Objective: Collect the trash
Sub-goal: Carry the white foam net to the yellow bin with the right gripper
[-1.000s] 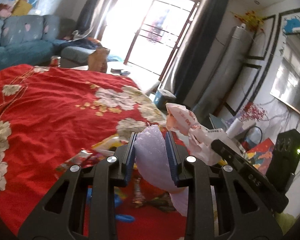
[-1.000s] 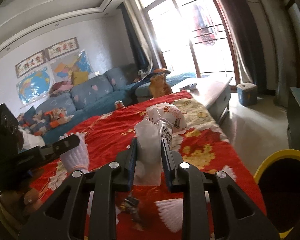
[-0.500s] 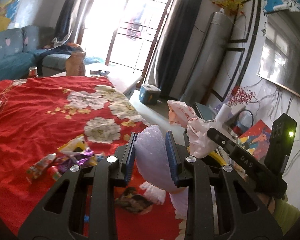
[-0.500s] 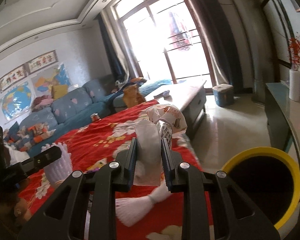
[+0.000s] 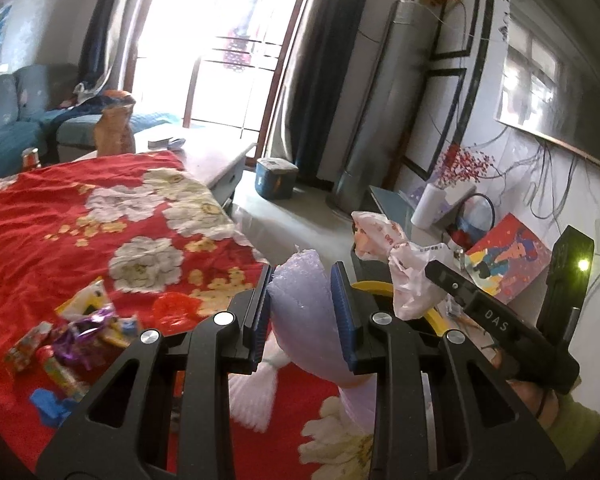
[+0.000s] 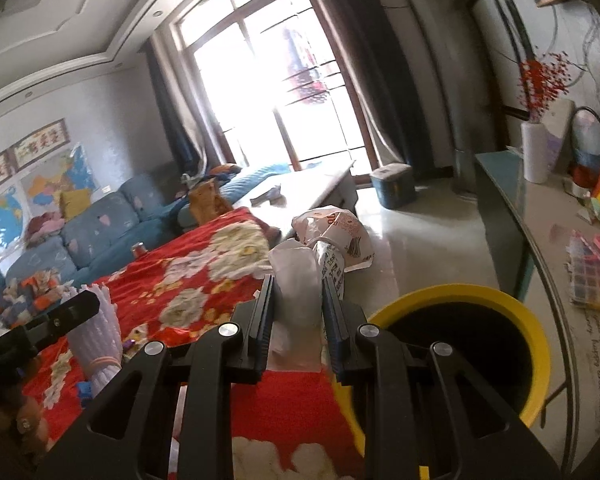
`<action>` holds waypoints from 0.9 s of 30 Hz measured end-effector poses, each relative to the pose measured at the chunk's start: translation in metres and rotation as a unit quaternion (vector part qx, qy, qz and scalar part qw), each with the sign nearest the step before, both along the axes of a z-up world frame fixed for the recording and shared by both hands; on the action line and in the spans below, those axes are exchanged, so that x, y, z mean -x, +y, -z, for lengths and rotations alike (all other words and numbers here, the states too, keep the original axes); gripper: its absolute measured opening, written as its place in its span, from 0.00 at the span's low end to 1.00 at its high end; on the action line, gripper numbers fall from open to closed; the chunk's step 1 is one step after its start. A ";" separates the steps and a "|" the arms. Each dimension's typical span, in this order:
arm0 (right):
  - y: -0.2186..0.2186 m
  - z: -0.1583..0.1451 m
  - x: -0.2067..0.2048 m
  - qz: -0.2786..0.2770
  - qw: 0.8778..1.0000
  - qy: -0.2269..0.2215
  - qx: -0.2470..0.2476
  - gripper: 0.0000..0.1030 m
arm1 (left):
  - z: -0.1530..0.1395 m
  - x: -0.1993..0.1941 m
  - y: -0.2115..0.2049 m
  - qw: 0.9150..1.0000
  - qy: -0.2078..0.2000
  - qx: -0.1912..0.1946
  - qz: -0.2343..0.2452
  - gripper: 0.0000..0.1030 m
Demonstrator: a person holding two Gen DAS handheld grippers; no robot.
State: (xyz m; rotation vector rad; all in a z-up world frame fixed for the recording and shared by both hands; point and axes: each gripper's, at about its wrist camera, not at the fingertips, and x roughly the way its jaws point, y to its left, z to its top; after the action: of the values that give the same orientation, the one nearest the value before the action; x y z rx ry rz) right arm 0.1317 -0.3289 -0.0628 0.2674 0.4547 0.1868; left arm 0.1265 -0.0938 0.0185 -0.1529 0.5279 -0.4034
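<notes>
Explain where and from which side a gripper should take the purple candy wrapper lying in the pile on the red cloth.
Grip the purple candy wrapper at its crinkled, raised middle, coming from above: it lies flat on the red cloth, hemmed in by other wrappers, so a side approach would likely catch those instead.

two grippers (image 5: pixel 300 304), one yellow bin (image 6: pixel 536 328)

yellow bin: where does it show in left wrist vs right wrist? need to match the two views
Left wrist: only a sliver of the yellow bin rim shows, centre right, mostly hidden behind the left claw and the knotted plastic bag.
Right wrist: lower right, rim and dark inside in plain view, just right of the right claw.
Shared landmark: the white vase with red berries on the sideboard.
</notes>
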 end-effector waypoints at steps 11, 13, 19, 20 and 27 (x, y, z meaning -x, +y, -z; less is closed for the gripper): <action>-0.047 0.013 0.000 0.044 0.999 0.027 -0.016 0.22 | 0.010 -0.018 -0.054 0.999 0.012 -0.021 0.028 0.22; -0.055 0.016 0.001 0.050 0.998 0.033 -0.020 0.22 | 0.013 -0.020 -0.064 0.999 0.012 -0.029 0.034 0.22; -0.075 0.026 0.002 0.067 0.996 0.053 -0.032 0.22 | 0.020 -0.029 -0.091 0.998 0.015 -0.048 0.043 0.22; -0.079 0.028 0.002 0.069 0.995 0.057 -0.035 0.22 | 0.021 -0.031 -0.096 0.998 0.015 -0.051 0.045 0.22; -0.100 0.035 0.000 0.075 0.993 0.078 -0.051 0.22 | 0.034 -0.045 -0.130 0.996 0.020 -0.072 0.049 0.23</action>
State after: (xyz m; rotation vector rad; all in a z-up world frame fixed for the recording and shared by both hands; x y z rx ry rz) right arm 0.1318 -0.4289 -0.0976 0.4180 0.5794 0.0417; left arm 0.1710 -0.2234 -0.0160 0.0049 0.6046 -0.4575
